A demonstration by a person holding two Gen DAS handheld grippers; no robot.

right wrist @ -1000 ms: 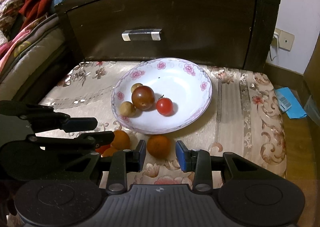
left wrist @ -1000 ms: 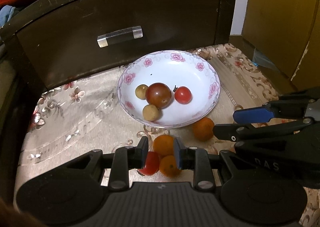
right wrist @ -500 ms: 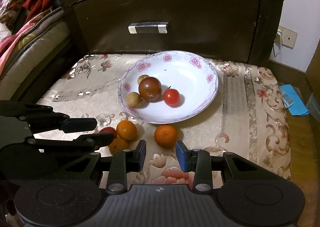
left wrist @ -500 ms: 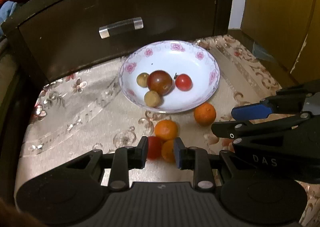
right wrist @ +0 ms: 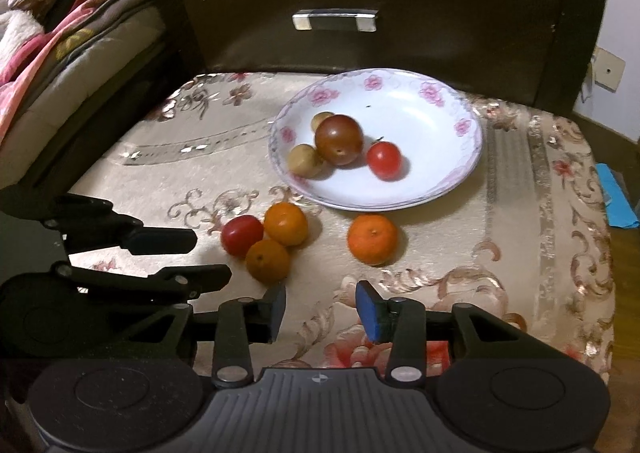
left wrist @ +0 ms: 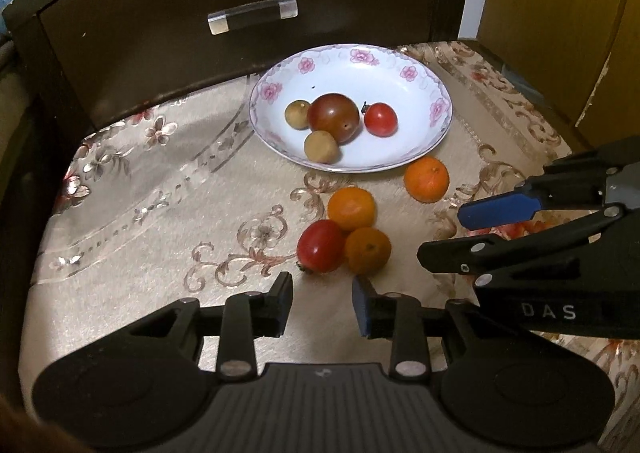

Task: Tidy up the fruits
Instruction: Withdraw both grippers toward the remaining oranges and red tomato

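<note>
I have the dark wooden drawer front [left wrist: 248, 13] filling the back of both views, its clear bar handle [left wrist: 253, 14] across the middle. In front of it lies the bench [left wrist: 160, 189], covered in a beige floral cloth. To the left in the right wrist view I see piled bedding [right wrist: 48, 29] in pink and red.

The white plate [left wrist: 400, 161] with pink flowers on its rim sits on the bench close to the drawer front. In it I count four fruits: a large dark tomato [left wrist: 333, 118] in the middle, a small red tomato [left wrist: 381, 119] just to its right, and two small tan fruits [left wrist: 321, 146] touching its left side.

On the cloth, outside the plate, a lone orange [left wrist: 426, 178] rests just beside the near rim. Left of it a cluster of three touches together: an upper orange [left wrist: 352, 209], a lower orange [left wrist: 368, 250] and a red tomato [left wrist: 321, 246].

My left tongs [left wrist: 322, 303] stand wide apart and hold nothing, hovering just short of the cluster. My right tongs [right wrist: 320, 311] are also wide and carry nothing, with the lone orange ahead and slightly right of them.
</note>
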